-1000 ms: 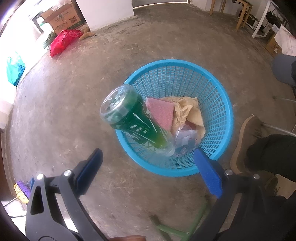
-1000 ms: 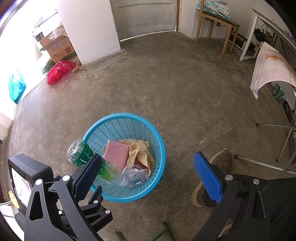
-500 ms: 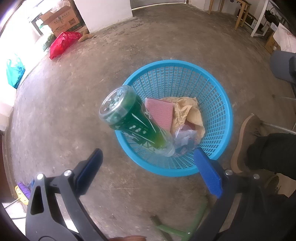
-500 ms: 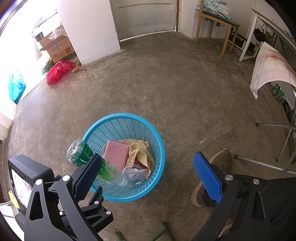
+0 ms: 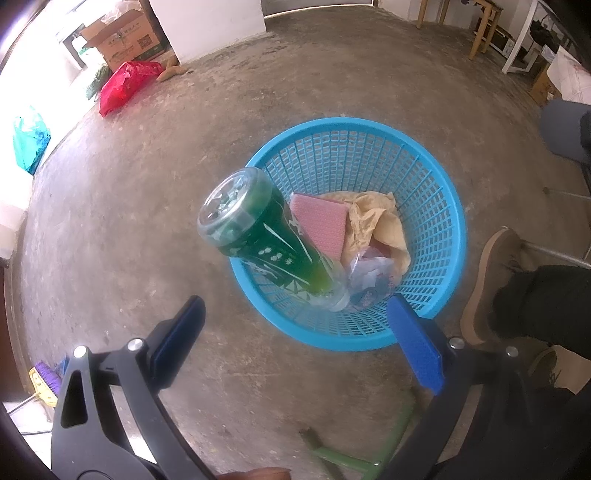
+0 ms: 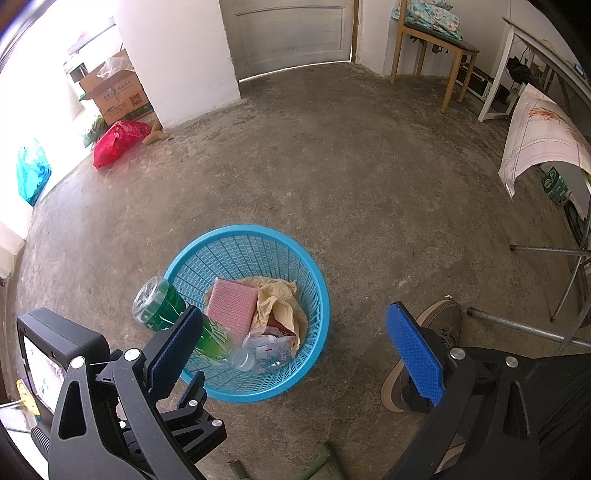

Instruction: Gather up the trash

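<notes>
The floor [image 6: 332,166] is bare grey concrete with stains. A white pillar [image 6: 177,55] stands at the far side. Just left of the pillar lie a cardboard box [image 6: 114,92] and a red bag [image 6: 116,142]; strong daylight comes from that side. Right of the pillar is a grey door [image 6: 291,33], then a wooden chair [image 6: 432,40].
</notes>
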Action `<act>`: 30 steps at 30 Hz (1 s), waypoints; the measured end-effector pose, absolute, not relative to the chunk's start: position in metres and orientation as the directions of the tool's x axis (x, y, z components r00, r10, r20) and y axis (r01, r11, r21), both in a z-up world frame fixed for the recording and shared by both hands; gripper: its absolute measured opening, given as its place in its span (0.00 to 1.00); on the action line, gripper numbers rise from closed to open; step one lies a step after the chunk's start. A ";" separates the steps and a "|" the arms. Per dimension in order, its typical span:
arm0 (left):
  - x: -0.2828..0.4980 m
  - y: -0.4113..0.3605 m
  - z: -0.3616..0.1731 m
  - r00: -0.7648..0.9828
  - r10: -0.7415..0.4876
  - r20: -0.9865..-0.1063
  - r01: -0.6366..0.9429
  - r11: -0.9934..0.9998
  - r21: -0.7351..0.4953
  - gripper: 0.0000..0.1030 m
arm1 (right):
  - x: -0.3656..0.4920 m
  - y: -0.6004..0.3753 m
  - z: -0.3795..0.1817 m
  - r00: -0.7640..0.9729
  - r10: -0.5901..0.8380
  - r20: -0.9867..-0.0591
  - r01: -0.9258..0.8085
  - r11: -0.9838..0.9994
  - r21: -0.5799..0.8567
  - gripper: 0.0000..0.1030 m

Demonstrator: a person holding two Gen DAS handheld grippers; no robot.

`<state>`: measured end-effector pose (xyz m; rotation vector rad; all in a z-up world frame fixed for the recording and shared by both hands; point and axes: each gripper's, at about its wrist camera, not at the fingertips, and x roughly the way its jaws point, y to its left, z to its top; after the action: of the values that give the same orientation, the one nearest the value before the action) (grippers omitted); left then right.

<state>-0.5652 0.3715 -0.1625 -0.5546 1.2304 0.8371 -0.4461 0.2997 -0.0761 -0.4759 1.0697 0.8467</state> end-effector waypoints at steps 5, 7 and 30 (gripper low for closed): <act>-0.566 0.373 -0.163 0.104 0.256 -0.961 -0.805 0.589 0.070 0.92 | -0.447 0.300 -0.076 0.221 0.368 -0.903 -0.796 0.604 0.052 0.94; -0.567 0.374 -0.163 0.098 0.262 -0.960 -0.809 0.583 0.076 0.92 | -0.446 0.299 -0.076 0.221 0.367 -0.904 -0.795 0.605 0.051 0.94; -0.562 0.375 -0.159 0.107 0.268 -0.957 -0.804 0.590 0.076 0.92 | -0.446 0.300 -0.076 0.220 0.366 -0.904 -0.796 0.604 0.050 0.94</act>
<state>-0.5618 0.3746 -0.1586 -0.5426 1.2209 0.8483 -0.4463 0.2998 -0.0763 -0.4794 1.0702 0.8467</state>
